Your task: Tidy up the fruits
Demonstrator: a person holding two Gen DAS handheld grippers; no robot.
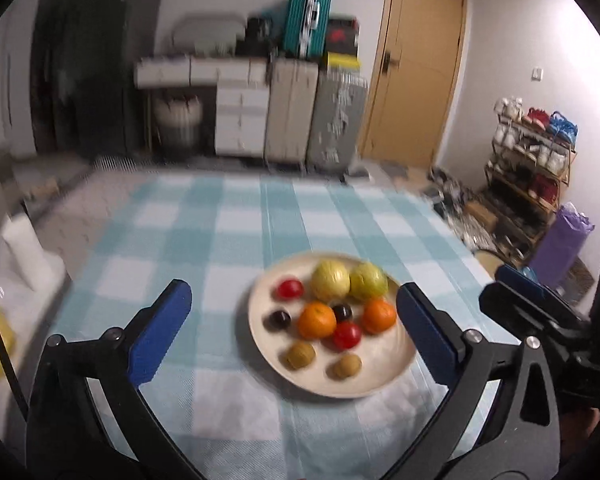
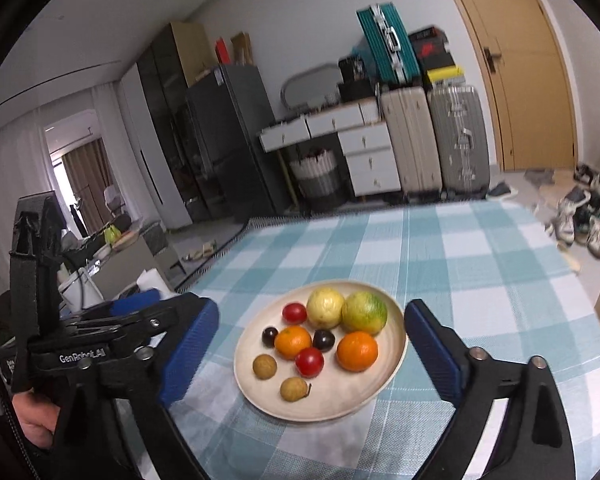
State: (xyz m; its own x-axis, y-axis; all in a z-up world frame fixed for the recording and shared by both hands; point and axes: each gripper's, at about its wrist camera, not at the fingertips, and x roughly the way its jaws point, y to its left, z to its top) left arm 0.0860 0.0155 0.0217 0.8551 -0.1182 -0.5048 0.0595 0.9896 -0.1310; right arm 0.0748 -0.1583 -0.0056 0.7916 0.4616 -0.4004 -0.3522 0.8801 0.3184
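Note:
A beige plate (image 1: 384, 376) (image 2: 380, 392) sits on the blue checked tablecloth and holds several fruits: two oranges (image 1: 317, 320) (image 2: 357, 351), two yellow-green guavas (image 1: 330, 280) (image 2: 364, 312), two red tomatoes (image 1: 347, 335) (image 2: 309, 361), two dark plums (image 1: 277, 319) (image 2: 323, 340) and two brown longans (image 1: 300, 355) (image 2: 294, 389). My left gripper (image 1: 294, 330) is open and empty, above the plate's near left side. My right gripper (image 2: 312, 350) is open and empty, its fingers on either side of the plate. The left gripper also shows at the left of the right wrist view (image 2: 140, 320).
The checked tablecloth (image 1: 220, 240) (image 2: 460, 260) covers the table. Beyond its far edge stand suitcases (image 2: 436, 140), a white drawer desk (image 2: 340, 136) and a wooden door (image 2: 512, 64). A shoe rack (image 1: 532, 152) is at the right.

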